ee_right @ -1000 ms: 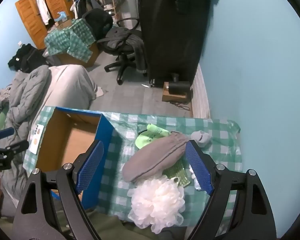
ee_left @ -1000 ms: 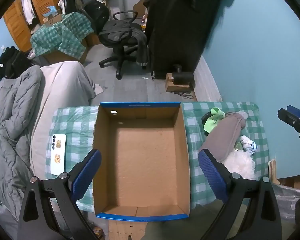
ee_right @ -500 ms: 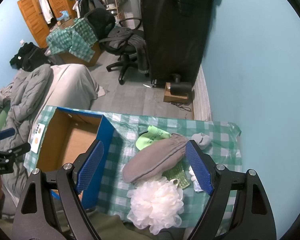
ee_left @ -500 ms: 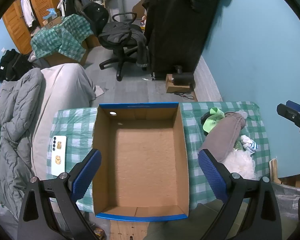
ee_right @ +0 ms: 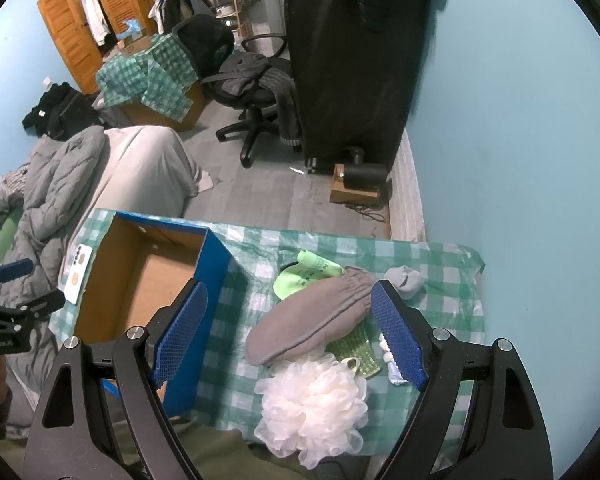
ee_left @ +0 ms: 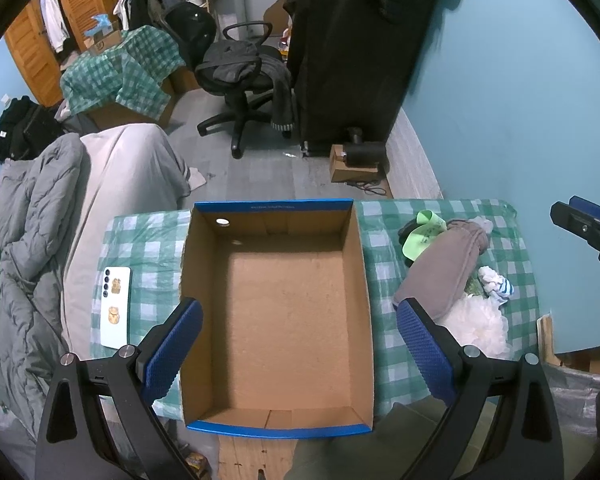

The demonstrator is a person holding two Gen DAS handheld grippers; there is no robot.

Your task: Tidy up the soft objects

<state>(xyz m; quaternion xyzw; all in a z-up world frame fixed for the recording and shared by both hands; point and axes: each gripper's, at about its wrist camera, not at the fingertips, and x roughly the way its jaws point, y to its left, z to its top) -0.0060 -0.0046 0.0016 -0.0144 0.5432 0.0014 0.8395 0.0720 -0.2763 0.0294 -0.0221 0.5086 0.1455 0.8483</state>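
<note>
An empty cardboard box with blue outer walls [ee_left: 278, 300] [ee_right: 216, 264] sits on a green checked table. To its right lie a grey cloth pouch [ee_right: 312, 320] [ee_left: 444, 268], a lime green sock [ee_right: 304, 274], a grey sock [ee_right: 404, 278], a green scrub mitt [ee_right: 354, 346], a white-and-blue sock [ee_left: 496, 282] and a white bath pouf [ee_right: 312, 404]. My left gripper [ee_left: 300, 348] is open and empty above the box. My right gripper [ee_right: 288, 336] is open and empty above the pouch and pouf.
A white phone [ee_left: 116, 306] lies on the table left of the box. Grey bedding [ee_left: 32, 240] is piled at the left. A blue wall [ee_right: 520, 140] runs along the right. An office chair [ee_left: 244, 80] and a black wardrobe [ee_left: 360, 52] stand beyond.
Both grippers have drifted slightly; the soft things sit a little lower in the right wrist view. Nothing was taken hold of or let go.
</note>
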